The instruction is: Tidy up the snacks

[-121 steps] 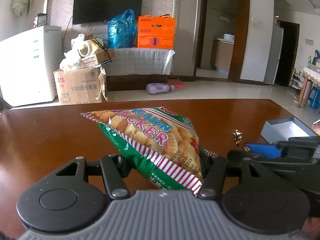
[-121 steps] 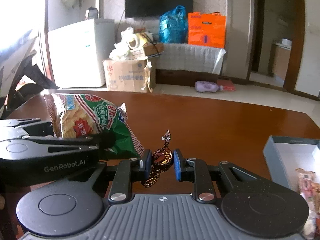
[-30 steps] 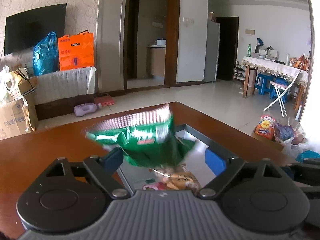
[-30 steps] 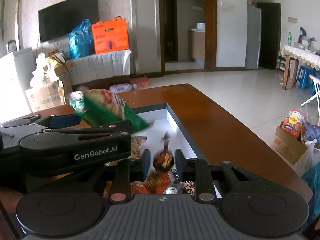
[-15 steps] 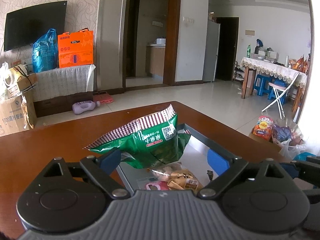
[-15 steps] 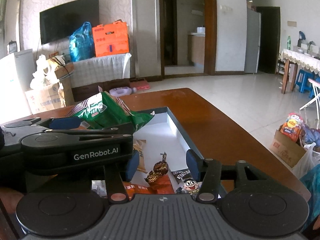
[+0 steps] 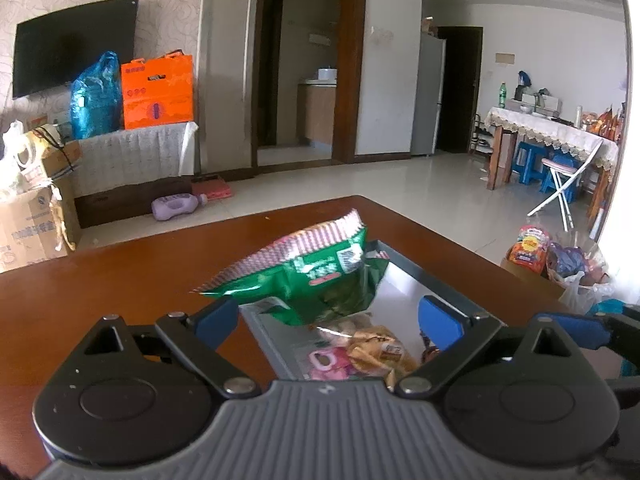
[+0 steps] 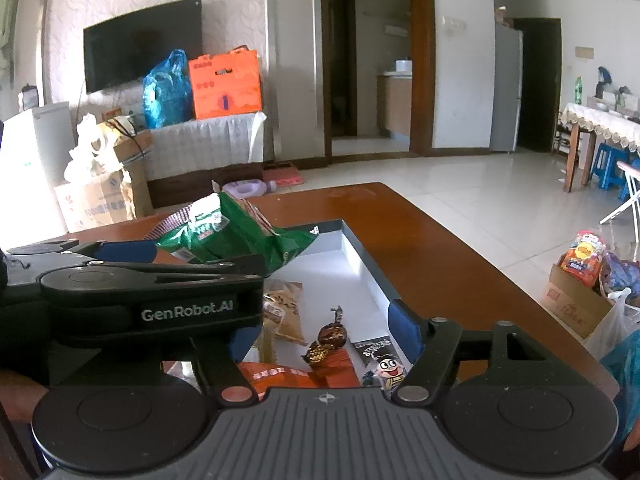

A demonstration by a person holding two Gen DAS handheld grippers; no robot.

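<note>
Landmark: the shallow grey rectangular tray with a white floor [image 8: 362,254], lying on the glossy reddish-brown wooden table [image 8: 424,256].

Surroundings: beyond the table's far edge a purple plastic bottle [image 7: 176,206] lies on the pale tiled floor. To the tray's right, off the table, an open cardboard box of snack packets [image 8: 576,300] sits on the floor. In the right wrist view the black body of the left gripper [image 8: 176,280] crosses in front of the tray's left half and hides that part of it.

Tray contents: a crumpled green foil cracker bag with a red-and-white striped seal [image 7: 316,276] lies over the tray's far-left corner, partly across the rim. Nearer in the tray lie a tan snack packet [image 8: 286,312], an orange flat packet [image 8: 304,372], a black packet with a cartoon face [image 8: 382,360], and a small pink wrapper [image 7: 324,360]. A brown-and-gold foil-wrapped chocolate candy [image 8: 326,340] rests on top of the orange packet.

Jaws: left gripper [image 7: 324,316] spread nearly full and opening; blue pads clear of the green bag, which sits between and beyond them, released. Right gripper [image 8: 324,332] is opening, jaws wide apart; the candy lies between the pads, touching neither, released.
</note>
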